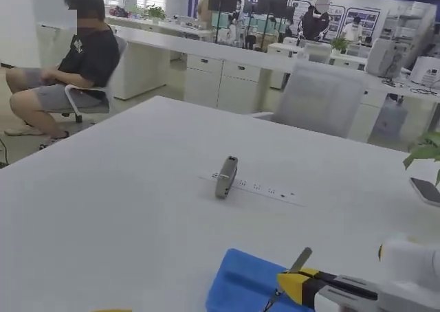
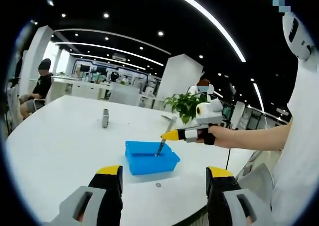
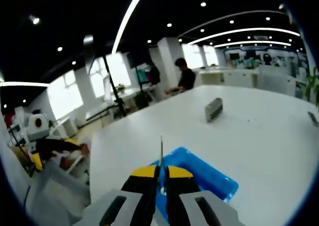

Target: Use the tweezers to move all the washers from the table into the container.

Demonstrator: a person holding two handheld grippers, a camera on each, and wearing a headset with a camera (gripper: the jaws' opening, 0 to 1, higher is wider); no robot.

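**Asker:** Tweezers, where are they?

**Describer:** They are clamped in the right gripper, whose yellow-tipped jaws are pressed together on them. In the right gripper view they rise thin and straight from six o'clock, above a blue container at five o'clock.

**Asker:** And seen from the head?

**Describer:** The right gripper comes in from five o'clock. The tweezers cross its tip at a slant, their lower end over the container at six o'clock.

**Asker:** What about the left gripper?

**Describer:** In its own view the left gripper has its jaws spread wide, with nothing between them. Beyond the jaws one washer lies on the white table, just at six o'clock of the container. A hand brings the right gripper in from three o'clock. The tweezers point down into the container; whether they touch its floor I cannot tell.

**Asker:** Anything else on the table?

**Describer:** In the head view a small grey device stands near the middle, at twelve o'clock of the container. A row of tiny dark marks runs from it toward three o'clock, too small to make out. Leaves of a plant show at three o'clock. A seated person is at ten o'clock, well apart from the table.
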